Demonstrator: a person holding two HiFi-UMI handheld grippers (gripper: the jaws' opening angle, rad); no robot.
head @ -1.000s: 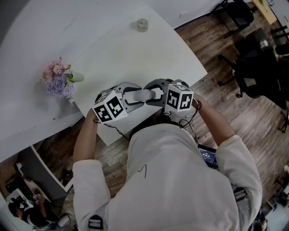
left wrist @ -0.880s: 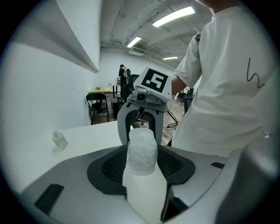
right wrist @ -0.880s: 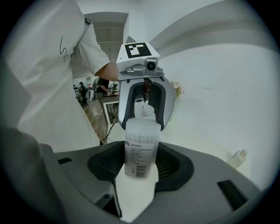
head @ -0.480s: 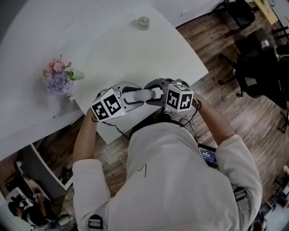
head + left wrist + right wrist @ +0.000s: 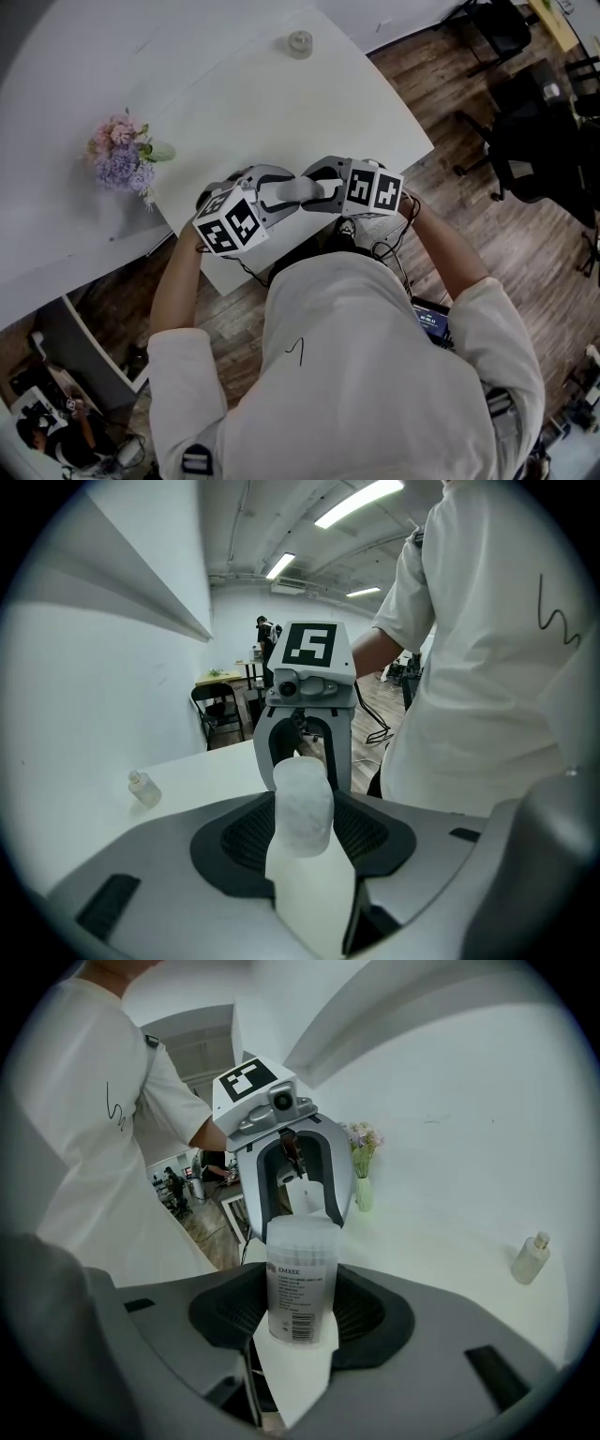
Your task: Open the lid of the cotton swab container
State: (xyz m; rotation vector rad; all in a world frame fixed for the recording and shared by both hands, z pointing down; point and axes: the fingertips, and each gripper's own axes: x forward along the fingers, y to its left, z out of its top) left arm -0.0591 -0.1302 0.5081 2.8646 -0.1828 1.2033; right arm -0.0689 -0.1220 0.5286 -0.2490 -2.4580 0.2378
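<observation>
Now | frosted, labelled container (image 5: 302, 1283) | right hand-held gripper (image 5: 301, 1316) grips it | left (image 5: 302, 834) closing on lid (image 5: 302, 794)

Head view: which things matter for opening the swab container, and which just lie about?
In the job: cotton swab container, held by the right gripper; left gripper, jaws closing on its far end.
Lying about: small bottle, flowers in a vase.

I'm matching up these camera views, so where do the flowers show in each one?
Head view: flowers at left, above middle.
Left gripper view: not in it.
Right gripper view: just right of centre, against the wall.
Shared landmark: the small bottle, top centre in head view, left in left gripper view, right in right gripper view.
</observation>
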